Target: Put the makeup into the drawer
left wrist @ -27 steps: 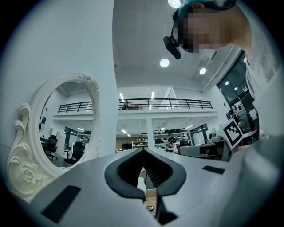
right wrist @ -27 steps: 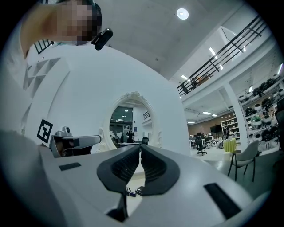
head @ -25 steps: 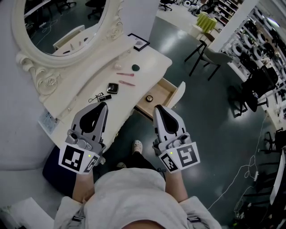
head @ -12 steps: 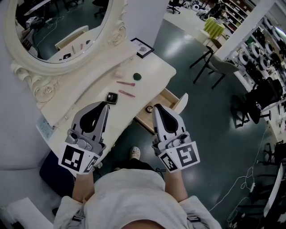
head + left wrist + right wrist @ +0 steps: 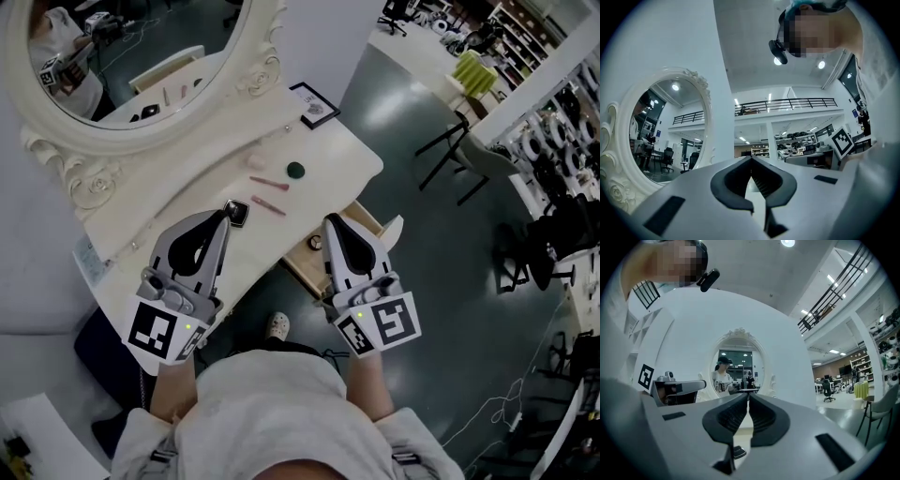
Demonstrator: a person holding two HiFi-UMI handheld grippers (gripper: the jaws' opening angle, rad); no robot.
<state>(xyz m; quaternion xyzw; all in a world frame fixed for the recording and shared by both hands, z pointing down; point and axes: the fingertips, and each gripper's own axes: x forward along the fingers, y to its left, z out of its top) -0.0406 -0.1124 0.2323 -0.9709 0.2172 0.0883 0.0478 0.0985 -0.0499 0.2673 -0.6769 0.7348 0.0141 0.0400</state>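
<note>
Two hand-held grippers, both empty. Left gripper (image 5: pixel 219 218): jaws closed, tips touching, nothing between them; in the head view it sits over the near part of the white dressing table (image 5: pixel 187 225). Right gripper (image 5: pixel 334 224): jaws together, only a hairline slit, nothing held; it sits over the near end of the open drawer (image 5: pixel 359 212).

Makeup on the tabletop, none of it touched by either gripper:
- black square compact (image 5: pixel 234 214), just beside the left gripper's tip
- two slim pink sticks, one (image 5: pixel 269 181) nearer the mirror, one (image 5: pixel 270 208) nearer the table's front edge, lying close together
- dark green round item (image 5: pixel 295 170), right of the upper stick
- small pale pink item (image 5: pixel 255 161), near the mirror's base; kind cannot be made out

Drawer is pulled out at the table's right front. One small round item (image 5: pixel 316 243) lies inside, close to the right gripper's tip.

Oval mirror (image 5: pixel 141 141) with a carved white frame stands at the back of the table. A small framed card (image 5: pixel 315 103) stands at the far right corner.
</note>
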